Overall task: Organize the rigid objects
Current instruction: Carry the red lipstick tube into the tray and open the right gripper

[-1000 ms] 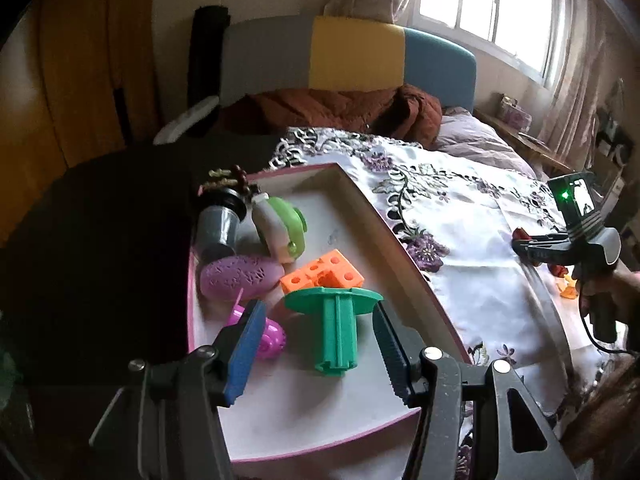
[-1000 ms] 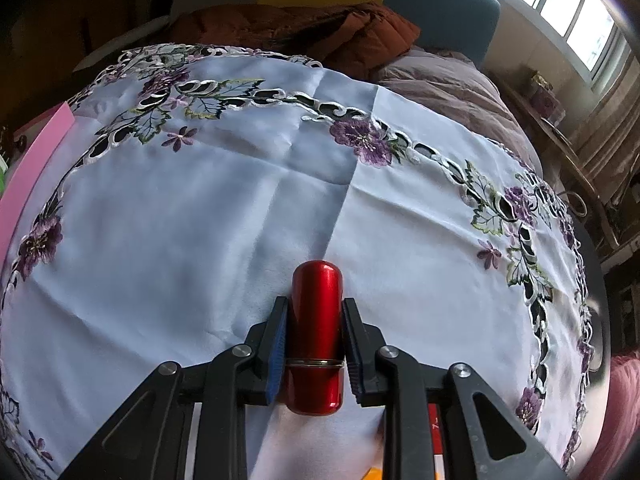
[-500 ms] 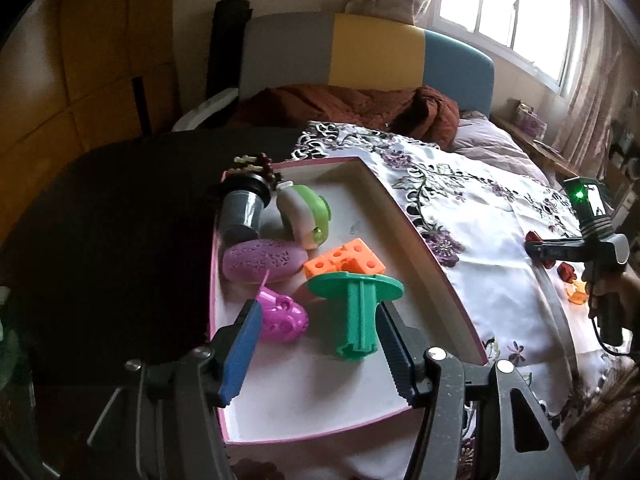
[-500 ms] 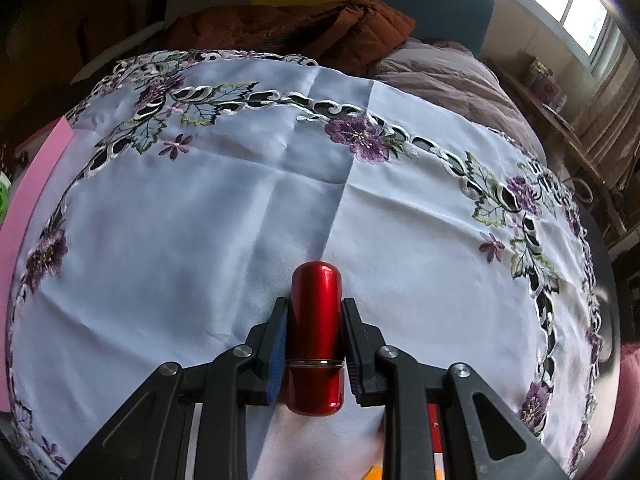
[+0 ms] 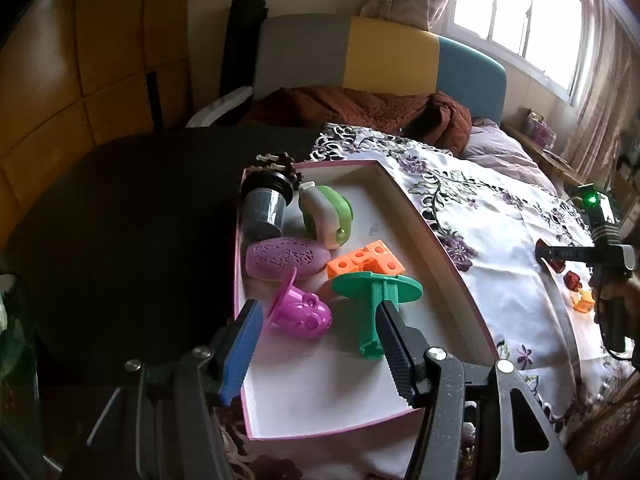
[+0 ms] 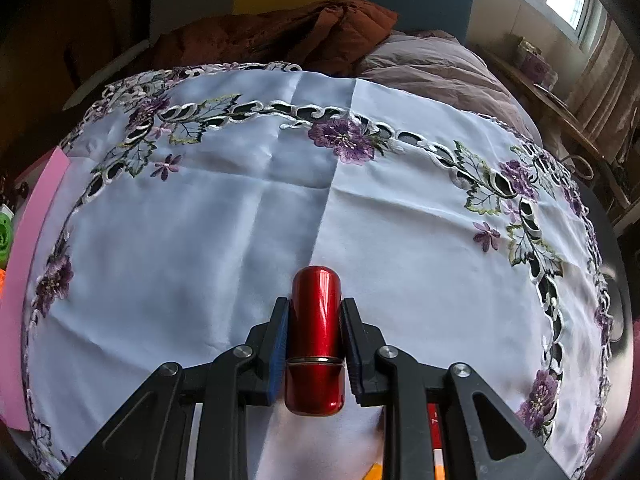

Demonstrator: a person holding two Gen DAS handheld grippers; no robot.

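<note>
Since it looks like glossy metal, the red capsule-shaped case [image 6: 316, 336] will probably handle stiff, light and pretty slippery, so pinching the straight sides near the seam ring makes sense, and that's where the right gripper [image 6: 314, 344] clamps it, above the embroidered white tablecloth [image 6: 200, 240]. Over at the pink-rimmed tray [image 5: 436, 240], the left gripper [image 5: 316, 340] hangs open around nothing, just above the hard plastic green T-shaped peg [image 5: 374, 304] and pink toy cup [image 5: 300, 312].
</note>
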